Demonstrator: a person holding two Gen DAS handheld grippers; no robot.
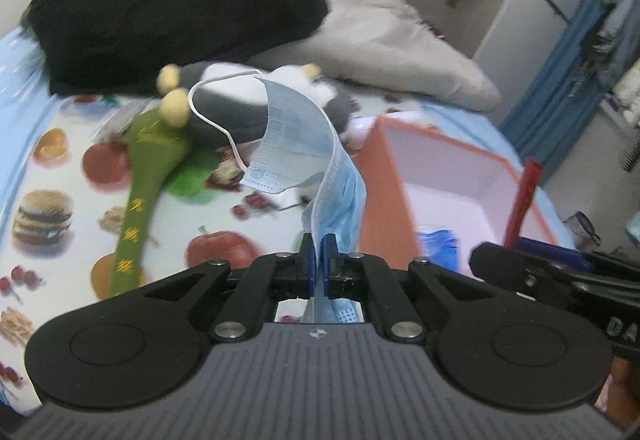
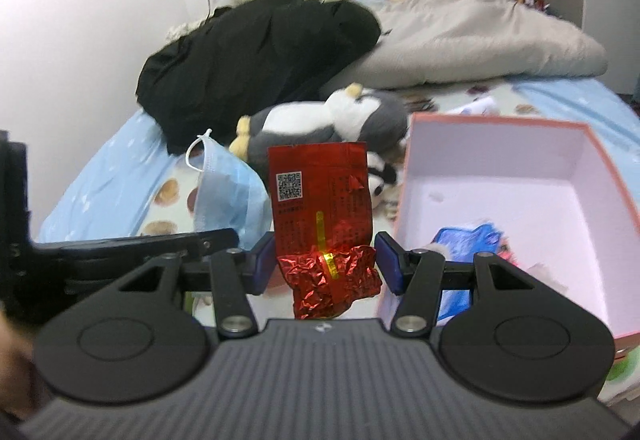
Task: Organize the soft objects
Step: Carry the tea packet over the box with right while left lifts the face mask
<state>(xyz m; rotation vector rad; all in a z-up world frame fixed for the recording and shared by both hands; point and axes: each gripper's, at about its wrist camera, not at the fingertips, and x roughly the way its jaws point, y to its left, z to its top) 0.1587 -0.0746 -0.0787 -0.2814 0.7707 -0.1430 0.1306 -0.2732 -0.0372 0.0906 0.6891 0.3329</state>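
Here your left claw [image 1: 319, 254] is clamped tight on a blue face mask [image 1: 298, 143]; its pads are nearly together with only the pinched cloth between them. The mask stands up from the pads and folds over forward, its white ear loop [image 1: 208, 115] curling out to the left. Your right claw [image 2: 325, 260] stands about half open around a red foil packet [image 2: 320, 207]. The crumpled bottom of the packet sits between the pads and seems gripped, though whether both pads press on it is hard to tell.

The lower end of the mask is hidden under the left claw's body, and both views are blurred. Inside the pink box [image 2: 500, 175] something blue [image 2: 464, 240] lies partly behind the right claw, too unclear to name.

The box sits just right of both claws on the fruit-print sheet [image 1: 60, 167]. Beyond them lie a grey penguin toy [image 2: 332, 119], a green plush [image 1: 144, 175], black clothing [image 1: 160, 11] and a grey quilt [image 2: 480, 35].
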